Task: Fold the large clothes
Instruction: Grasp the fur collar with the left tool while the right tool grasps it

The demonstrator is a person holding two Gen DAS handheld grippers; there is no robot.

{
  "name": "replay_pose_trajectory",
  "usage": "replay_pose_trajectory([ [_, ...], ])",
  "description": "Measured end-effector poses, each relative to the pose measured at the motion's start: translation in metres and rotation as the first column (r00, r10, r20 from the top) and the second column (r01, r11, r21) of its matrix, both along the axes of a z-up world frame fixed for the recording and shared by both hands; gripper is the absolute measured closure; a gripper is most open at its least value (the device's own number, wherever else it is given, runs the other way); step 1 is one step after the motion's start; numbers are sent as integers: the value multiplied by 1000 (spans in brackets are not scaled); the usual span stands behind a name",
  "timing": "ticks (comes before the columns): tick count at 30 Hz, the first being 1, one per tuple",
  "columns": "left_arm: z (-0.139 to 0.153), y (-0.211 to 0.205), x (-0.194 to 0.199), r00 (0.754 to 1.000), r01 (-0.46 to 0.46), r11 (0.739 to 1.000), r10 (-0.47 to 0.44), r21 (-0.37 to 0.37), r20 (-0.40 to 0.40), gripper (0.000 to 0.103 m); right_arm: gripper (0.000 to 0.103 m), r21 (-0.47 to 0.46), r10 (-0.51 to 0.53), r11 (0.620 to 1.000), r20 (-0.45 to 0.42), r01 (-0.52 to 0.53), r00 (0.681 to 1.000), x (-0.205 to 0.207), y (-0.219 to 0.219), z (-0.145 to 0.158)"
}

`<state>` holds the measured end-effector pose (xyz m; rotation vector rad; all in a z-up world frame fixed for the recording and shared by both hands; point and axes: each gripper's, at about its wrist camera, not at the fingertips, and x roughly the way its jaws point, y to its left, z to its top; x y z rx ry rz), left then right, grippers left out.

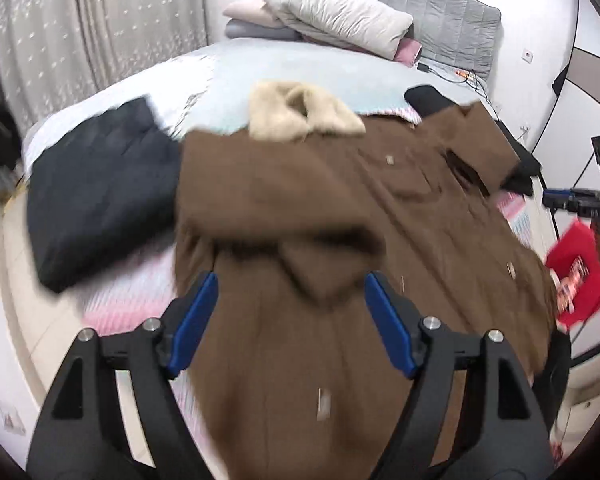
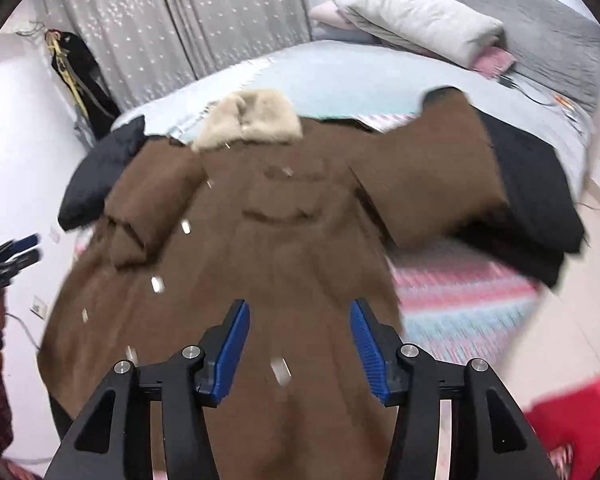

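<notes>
A large brown coat (image 1: 340, 208) with a cream fur collar (image 1: 300, 110) lies spread on the bed; it also shows in the right wrist view (image 2: 276, 232), collar (image 2: 252, 118) at the far end. Its left sleeve is folded in over the body (image 1: 296, 240); the right sleeve (image 2: 436, 176) lies stretched out to the side. My left gripper (image 1: 290, 300) is open above the coat's lower half, holding nothing. My right gripper (image 2: 300, 320) is open above the hem area, also empty. The views are motion-blurred.
A dark folded garment (image 1: 100, 188) lies left of the coat and another (image 2: 532, 200) to its right. Pillows (image 1: 340, 12) are stacked at the headboard. A striped blanket (image 2: 460, 300) covers the bed. A red box (image 1: 576, 276) stands beside the bed. Grey curtains (image 2: 180, 20) hang behind.
</notes>
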<state>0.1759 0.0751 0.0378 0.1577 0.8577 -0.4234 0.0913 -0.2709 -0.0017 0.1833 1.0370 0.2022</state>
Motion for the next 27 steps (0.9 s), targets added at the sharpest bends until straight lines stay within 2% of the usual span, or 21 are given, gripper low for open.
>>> replay_pose_trajectory([
  [4, -22, -39, 94, 999, 9, 1000, -8, 11, -53, 27, 46, 22, 25, 999, -16, -25, 1000, 74, 27, -14],
  [6, -34, -59, 150, 996, 1, 1000, 1, 20, -91, 27, 45, 33, 30, 999, -31, -29, 999, 116, 40, -27],
  [9, -51, -82, 214, 992, -19, 1000, 21, 20, -122, 27, 45, 27, 41, 999, -41, -40, 998, 181, 64, -49],
  [14, -103, -109, 307, 977, -99, 993, 110, 68, -183, 27, 45, 83, 29, 996, -64, -24, 998, 279, 101, -92],
  [16, -119, -101, 328, 959, -145, 989, 145, 21, -241, 27, 45, 107, -1, 994, -72, 9, 997, 310, 111, -107],
  [17, -127, -95, 336, 950, -168, 985, 150, -43, -274, 29, 45, 126, -23, 991, -80, 33, 997, 329, 116, -115],
  [20, -138, -88, 344, 942, -183, 966, 120, -182, -313, 53, 45, 154, -66, 985, -104, 81, 992, 366, 131, -131],
  [21, -141, -87, 343, 944, -167, 962, 93, -216, -316, 72, 45, 150, -81, 984, -115, 98, 990, 376, 136, -136],
  [22, -144, -89, 344, 946, -158, 958, 77, -240, -315, 82, 45, 144, -97, 983, -131, 116, 987, 385, 142, -140],
  [24, -142, -87, 338, 955, -152, 946, 66, -286, -290, 87, 46, 84, -160, 980, -179, 178, 971, 398, 153, -156],
  [25, -137, -85, 333, 963, -152, 939, 70, -309, -260, 89, 54, 37, -179, 981, -181, 189, 967, 400, 157, -161],
  [26, -132, -83, 332, 969, -153, 931, 76, -332, -234, 89, 77, -50, -205, 979, -160, 199, 966, 401, 163, -164],
  [27, -124, -79, 328, 975, -162, 915, 91, -369, -203, 90, 85, -87, -195, 979, -133, 185, 972, 401, 168, -164],
])
